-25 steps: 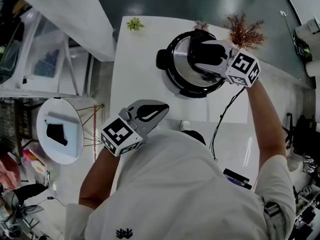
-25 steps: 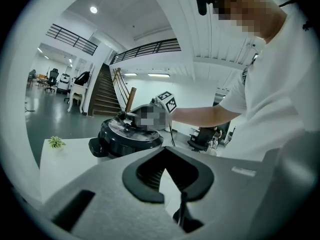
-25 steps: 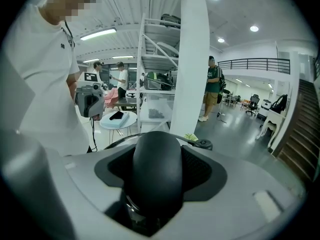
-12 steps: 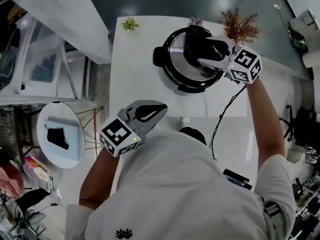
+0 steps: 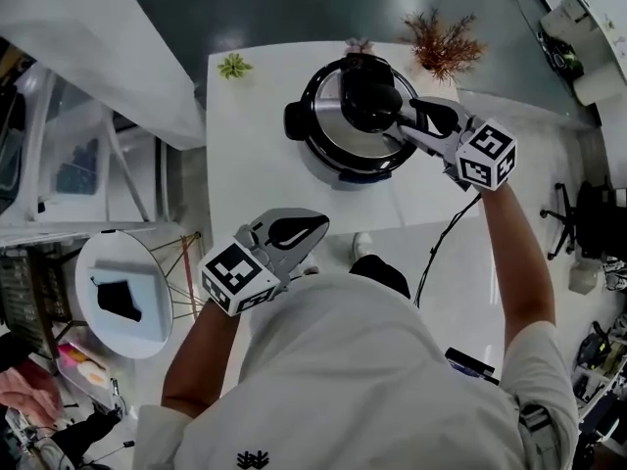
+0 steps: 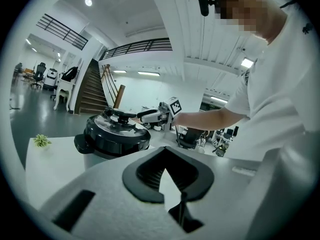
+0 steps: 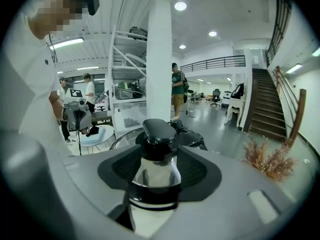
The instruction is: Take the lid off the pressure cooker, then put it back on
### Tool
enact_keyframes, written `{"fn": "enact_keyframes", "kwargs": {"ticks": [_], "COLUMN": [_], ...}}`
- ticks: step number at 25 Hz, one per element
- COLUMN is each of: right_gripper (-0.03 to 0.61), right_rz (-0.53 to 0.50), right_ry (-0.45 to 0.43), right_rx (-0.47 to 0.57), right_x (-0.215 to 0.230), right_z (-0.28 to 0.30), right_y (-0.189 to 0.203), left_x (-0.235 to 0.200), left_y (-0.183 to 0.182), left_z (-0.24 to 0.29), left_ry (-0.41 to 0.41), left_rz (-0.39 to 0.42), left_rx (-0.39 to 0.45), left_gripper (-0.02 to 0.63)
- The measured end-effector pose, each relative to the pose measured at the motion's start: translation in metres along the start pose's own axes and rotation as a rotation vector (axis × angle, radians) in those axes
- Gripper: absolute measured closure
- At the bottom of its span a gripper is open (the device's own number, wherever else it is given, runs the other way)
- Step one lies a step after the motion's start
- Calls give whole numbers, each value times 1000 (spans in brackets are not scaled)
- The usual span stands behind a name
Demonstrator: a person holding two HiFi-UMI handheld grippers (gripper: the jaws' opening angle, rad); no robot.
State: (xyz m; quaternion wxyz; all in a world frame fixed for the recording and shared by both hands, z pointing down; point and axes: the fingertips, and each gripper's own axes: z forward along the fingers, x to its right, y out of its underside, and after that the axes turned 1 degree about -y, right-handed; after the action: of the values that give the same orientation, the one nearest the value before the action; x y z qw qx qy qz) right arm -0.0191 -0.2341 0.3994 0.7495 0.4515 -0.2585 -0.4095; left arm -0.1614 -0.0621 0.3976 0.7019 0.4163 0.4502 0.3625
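Note:
The black and steel pressure cooker (image 5: 338, 150) stands at the back of the white table (image 5: 245, 164), with its lid (image 5: 338, 125) seated on it. The lid's black handle (image 5: 370, 96) rises from its middle. My right gripper (image 5: 405, 123) lies level at the handle's right side, jaws apart and closing. In the right gripper view the handle (image 7: 159, 130) stands at the mouth of the jaws (image 7: 159, 156), and the pads do not press on it. My left gripper (image 5: 323, 215) hangs at the table's near edge, shut and empty, far from the cooker (image 6: 116, 134).
A small green plant (image 5: 233, 65) and a dried brown plant (image 5: 441, 45) stand at the table's far edge. A cable (image 5: 441, 243) hangs off the near right side. A round side table (image 5: 122, 287) stands on the floor at the left. People stand far off in the right gripper view.
My right gripper has drawn back to the right: earlier its jaws straddled the lid handle, now only the tips reach it. The left gripper has stayed put.

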Motion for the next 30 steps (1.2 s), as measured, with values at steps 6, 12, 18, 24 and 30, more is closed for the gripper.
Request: {"fn": "enact_keyframes", "kwargs": {"ticks": [6,12,18,24,30], "right_gripper": [446,543,565,565,565], "right_rz": [123,205,227,220,227], "right_ry": [161,185,129,49,14], "right_rx": [60,99,93,78,100], "right_x": [-14,-62,-121,-165,-191], "right_z": [-38,-54,-73,-100,-131], "right_y": [33,63,84,106,122], "left_x": [4,13,37,69,110], "left_y": [-1,-6,-4,8,34], "left_z": [13,24,46,70,80], "left_ry": [34,23,-9,-71,-131], "left_rz": [12,29,25,32,34], "left_rx": [-6,-10,-38,-65,-109], "left_gripper": [607,607,607,607,607]}}
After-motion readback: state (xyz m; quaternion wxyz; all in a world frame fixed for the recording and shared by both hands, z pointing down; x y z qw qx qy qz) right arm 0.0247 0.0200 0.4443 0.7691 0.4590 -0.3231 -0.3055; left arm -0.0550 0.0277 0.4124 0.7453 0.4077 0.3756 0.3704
